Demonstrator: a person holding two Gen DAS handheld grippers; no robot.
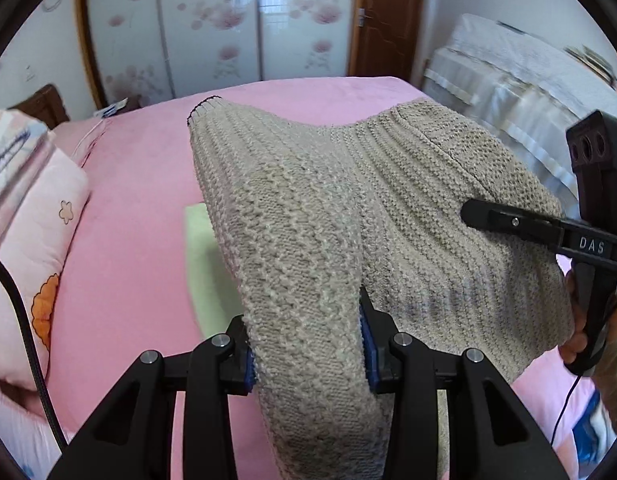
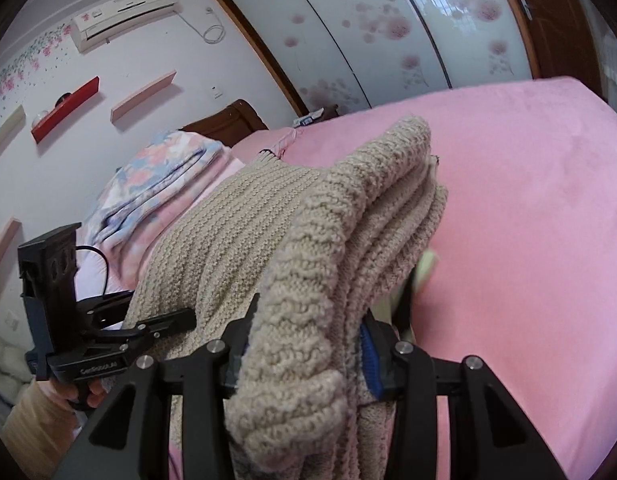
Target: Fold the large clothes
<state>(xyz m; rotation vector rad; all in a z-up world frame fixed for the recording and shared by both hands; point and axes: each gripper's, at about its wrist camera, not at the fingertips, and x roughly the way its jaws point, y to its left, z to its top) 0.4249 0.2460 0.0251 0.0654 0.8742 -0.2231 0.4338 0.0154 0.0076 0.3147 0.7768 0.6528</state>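
Note:
A beige knitted sweater (image 1: 348,216) is held up in folded layers above the pink bed (image 1: 128,200). My left gripper (image 1: 306,344) is shut on a thick fold of it. My right gripper (image 2: 304,344) is shut on another bunched fold of the sweater (image 2: 308,248). In the left wrist view the right gripper (image 1: 548,232) shows at the right edge, against the sweater. In the right wrist view the left gripper (image 2: 156,328) shows at the lower left, clamped on the sweater's edge. A sleeve cuff (image 1: 206,106) sticks out at the far end.
A pale green item (image 1: 204,264) lies on the bed under the sweater. Folded floral quilts and pillows (image 1: 32,216) are stacked at the left. A sliding flowered wardrobe (image 1: 236,24) and a wooden door (image 1: 388,16) stand behind the bed. White covered furniture (image 1: 508,92) is on the right.

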